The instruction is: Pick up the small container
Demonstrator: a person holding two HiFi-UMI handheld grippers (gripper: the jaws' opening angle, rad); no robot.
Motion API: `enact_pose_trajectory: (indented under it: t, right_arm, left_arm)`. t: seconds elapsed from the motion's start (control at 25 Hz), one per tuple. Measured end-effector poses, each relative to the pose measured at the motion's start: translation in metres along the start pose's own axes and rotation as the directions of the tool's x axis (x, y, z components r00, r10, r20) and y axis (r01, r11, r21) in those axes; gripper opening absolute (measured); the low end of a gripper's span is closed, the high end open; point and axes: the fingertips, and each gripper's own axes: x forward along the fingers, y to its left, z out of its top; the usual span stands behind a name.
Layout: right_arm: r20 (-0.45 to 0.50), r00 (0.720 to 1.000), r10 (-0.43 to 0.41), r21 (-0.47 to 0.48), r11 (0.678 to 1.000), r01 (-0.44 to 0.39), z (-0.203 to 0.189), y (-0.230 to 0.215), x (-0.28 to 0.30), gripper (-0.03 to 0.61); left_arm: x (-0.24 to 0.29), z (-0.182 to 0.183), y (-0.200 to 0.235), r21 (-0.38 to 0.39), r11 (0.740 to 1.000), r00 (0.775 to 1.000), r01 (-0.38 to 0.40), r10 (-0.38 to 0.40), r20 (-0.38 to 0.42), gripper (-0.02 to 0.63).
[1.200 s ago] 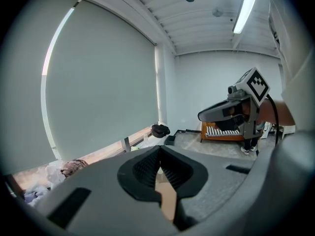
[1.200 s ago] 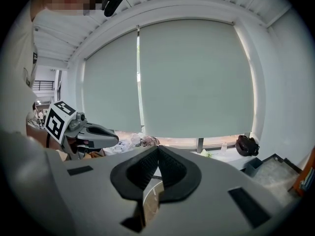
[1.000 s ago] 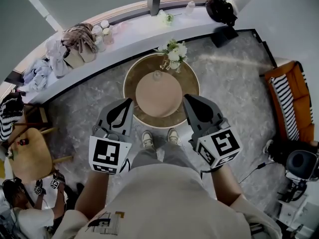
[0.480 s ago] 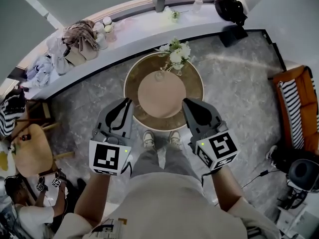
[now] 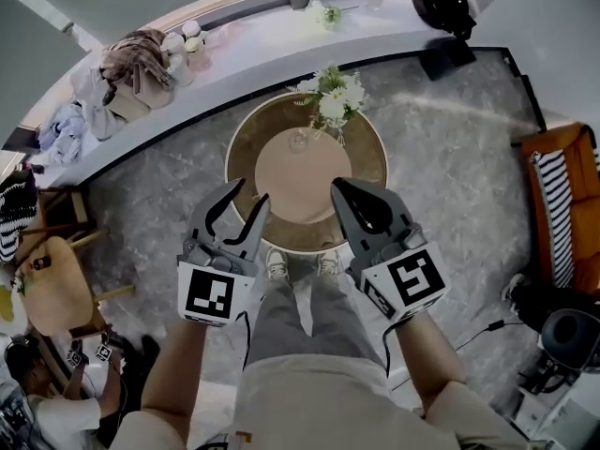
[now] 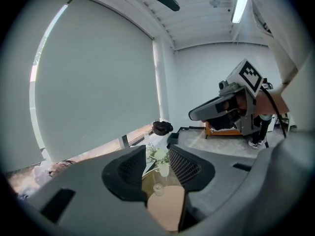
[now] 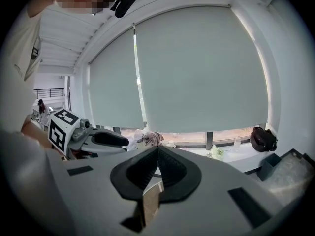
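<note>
The small container is a clear glass cup standing on the far part of a round table's pink inner disc, just in front of a vase of white flowers. My left gripper hovers at the table's near left rim; its jaws have just been opening and hold nothing. Through their gap in the left gripper view I see the cup and the flowers ahead. My right gripper hangs shut and empty at the near right rim, its jaws pressed together.
The table's brown outer ring surrounds the disc. A long white ledge behind holds bags, clothes and bottles. An orange chair with a striped cushion stands at right, a wooden stool at left. A seated person is at lower left.
The left gripper's jaws have parted from shut to open. Both grippers have moved forward and down toward the table's near rim.
</note>
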Motion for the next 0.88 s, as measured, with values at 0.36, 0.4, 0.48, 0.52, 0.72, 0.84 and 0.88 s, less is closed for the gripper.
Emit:
enact_pose_trajectory:
  t: [0.36,0.4,0.48,0.52,0.72,0.84,0.88]
  right_arm:
    - [-0.013,1.000,0.013,0.025,1.000,-0.013,-0.059,-0.021,0.068,0.006]
    - [-0.016,1.000,0.014,0.024,1.000,-0.013,-0.065,-0.023,0.077,0.006]
    - [-0.020,1.000,0.008,0.019,1.000,-0.007,-0.077,-0.030,0.094,0.008]
    - [-0.021,1.000,0.002,0.019,1.000,-0.002,-0.083,-0.034,0.101,0.008]
    - [-0.029,1.000,-0.011,0.007,1.000,0.011,-0.117,-0.052,0.135,0.008]
    - [-0.043,0.999,0.004,-0.008,1.000,-0.004,-0.140,-0.059,0.152,0.008]
    - [-0.052,0.999,0.010,-0.013,1.000,-0.010,-0.148,-0.060,0.157,0.008]
  left_arm:
    - [0.080,-0.074,0.009,0.058,0.997,0.998,0.044,-0.046,0.034,0.266]
    - [0.088,-0.082,0.013,0.055,0.997,0.998,0.047,-0.049,0.045,0.280]
    - [0.106,-0.100,0.019,0.051,0.997,0.997,0.058,-0.060,0.042,0.305]
    - [0.114,-0.110,0.021,0.052,0.997,0.997,0.063,-0.065,0.039,0.308]
    - [0.158,-0.163,0.018,0.041,0.994,0.993,0.104,-0.106,0.059,0.332]
    - [0.183,-0.197,0.015,0.040,0.991,0.989,0.130,-0.133,0.058,0.339]
    - [0.191,-0.208,0.014,0.050,0.989,0.988,0.142,-0.144,0.047,0.341]
